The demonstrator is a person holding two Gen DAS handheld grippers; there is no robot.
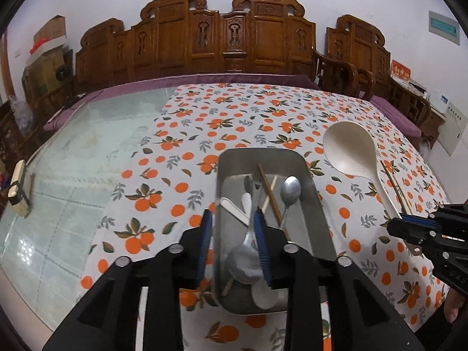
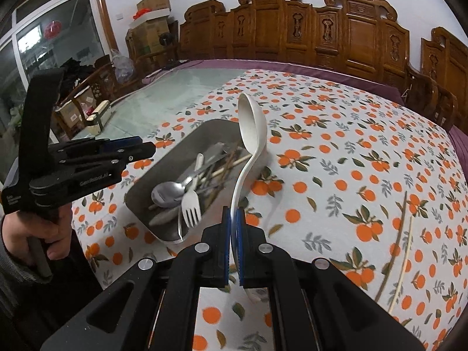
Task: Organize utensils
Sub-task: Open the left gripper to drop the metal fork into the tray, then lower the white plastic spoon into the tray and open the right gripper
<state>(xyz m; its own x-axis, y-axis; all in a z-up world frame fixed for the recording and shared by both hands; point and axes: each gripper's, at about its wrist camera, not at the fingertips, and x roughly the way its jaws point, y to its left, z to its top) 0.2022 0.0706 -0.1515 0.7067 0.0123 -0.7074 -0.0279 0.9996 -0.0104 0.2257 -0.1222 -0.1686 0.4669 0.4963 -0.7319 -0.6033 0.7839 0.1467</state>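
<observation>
The left claw [image 1: 234, 234] hangs over the near end of the rectangular grey metal tray [image 1: 318, 193], its blue pads parted and pressing on nothing. Between and beneath them lies a shiny steel spoon [image 1: 245, 263], free in the tray with a smaller steel spoon [image 1: 289, 188], a white plastic fork [image 2: 190, 208] and brown wooden chopsticks [image 1: 270, 193]. The right claw [image 2: 233, 234] is clenched on the curved handle of a large cream plastic ladle [image 2: 252, 128], whose bowl rises toward twelve o'clock, above the tray's right rim. Two more thin chopsticks [image 2: 399, 234] lie on the orange-fruit-print cloth [image 2: 351, 152] covering the desk, at about three o'clock from that claw, well apart from the tray.
</observation>
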